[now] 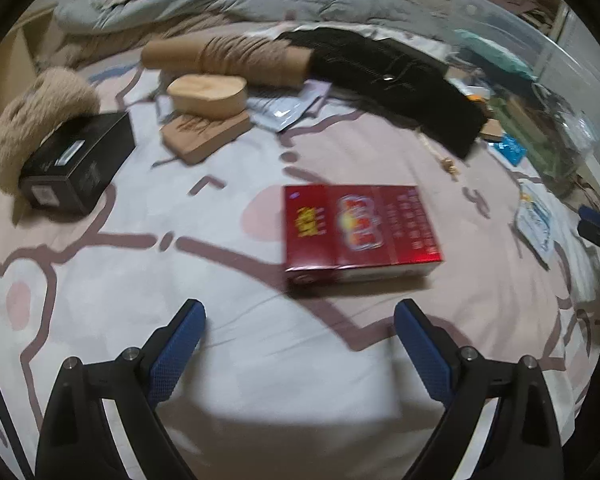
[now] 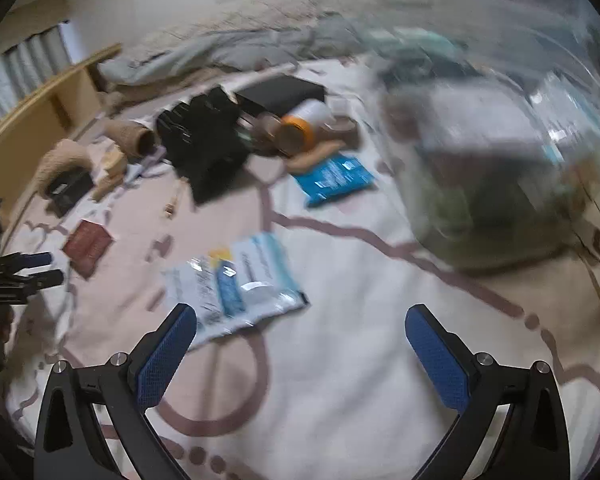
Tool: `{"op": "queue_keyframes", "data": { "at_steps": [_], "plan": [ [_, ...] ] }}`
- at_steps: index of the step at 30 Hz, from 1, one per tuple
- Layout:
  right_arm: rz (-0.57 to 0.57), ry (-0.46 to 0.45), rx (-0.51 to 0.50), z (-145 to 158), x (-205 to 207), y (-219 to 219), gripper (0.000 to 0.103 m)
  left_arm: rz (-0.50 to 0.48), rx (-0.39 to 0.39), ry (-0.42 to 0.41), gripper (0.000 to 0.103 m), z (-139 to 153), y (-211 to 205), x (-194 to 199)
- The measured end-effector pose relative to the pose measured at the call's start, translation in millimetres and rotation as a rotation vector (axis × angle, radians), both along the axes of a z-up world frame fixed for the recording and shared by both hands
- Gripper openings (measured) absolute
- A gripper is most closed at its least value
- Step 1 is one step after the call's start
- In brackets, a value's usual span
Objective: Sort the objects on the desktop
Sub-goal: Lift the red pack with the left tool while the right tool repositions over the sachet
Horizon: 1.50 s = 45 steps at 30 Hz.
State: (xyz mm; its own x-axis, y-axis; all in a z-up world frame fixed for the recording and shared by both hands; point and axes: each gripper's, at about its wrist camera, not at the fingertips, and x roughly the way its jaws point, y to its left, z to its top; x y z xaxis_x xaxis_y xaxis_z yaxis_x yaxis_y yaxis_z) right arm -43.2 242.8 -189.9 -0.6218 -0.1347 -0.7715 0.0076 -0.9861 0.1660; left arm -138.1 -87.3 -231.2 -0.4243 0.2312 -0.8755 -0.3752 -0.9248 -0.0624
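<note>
A red box [image 1: 360, 232] lies flat on the bedsheet just ahead of my left gripper [image 1: 300, 312], which is open and empty. It shows small at the left in the right wrist view [image 2: 87, 246]. My right gripper [image 2: 300, 316] is open and empty above a white and blue plastic packet [image 2: 236, 284]. A blue packet [image 2: 332, 178] lies farther back. A clear plastic bin [image 2: 480, 168] with items inside stands to the right. The left gripper's fingers [image 2: 40, 268] show at the left edge of the right wrist view.
A black box [image 1: 76, 164] and a fur-trimmed item [image 1: 32, 120] lie at the left. Tan boots [image 1: 220, 60], a wooden block [image 1: 208, 96], black clothing [image 1: 400, 76] and an orange-capped bottle [image 2: 304, 124] lie at the back. A grey duvet [image 1: 220, 0] is bunched behind.
</note>
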Motion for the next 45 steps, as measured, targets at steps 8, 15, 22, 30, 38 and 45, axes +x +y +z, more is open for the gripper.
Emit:
{"op": "queue_keyframes", "data": {
  "at_steps": [8, 15, 22, 30, 38, 45],
  "plan": [
    [0.116, 0.012, -0.024, -2.5, -20.8, -19.8, 0.103, -0.06, 0.019, 0.031, 0.096, 6.7, 26.8, 3.1],
    [0.144, -0.042, -0.088, -14.5, -43.4, -24.2, 0.103, -0.086, 0.02, 0.052, 0.097, 5.1, 41.8, -2.0],
    [0.208, -0.083, -0.071, -27.2, -51.5, -42.1, 0.103, -0.084, 0.04, 0.048, 0.102, 0.7, 46.5, -10.1],
    [0.252, -0.1, 0.081, -40.3, -48.6, -60.3, 0.103, -0.102, 0.051, 0.051, 0.102, 1.1, 51.8, -16.8],
    [0.23, -0.085, 0.119, -38.3, -45.7, -59.2, 0.103, -0.148, 0.007, 0.08, 0.102, 3.7, 58.6, -16.9],
    [0.249, -0.109, 0.172, -40.0, -50.6, -60.0, 0.103, -0.215, -0.018, 0.105, 0.102, 8.9, 63.6, -13.5]
  ]
}}
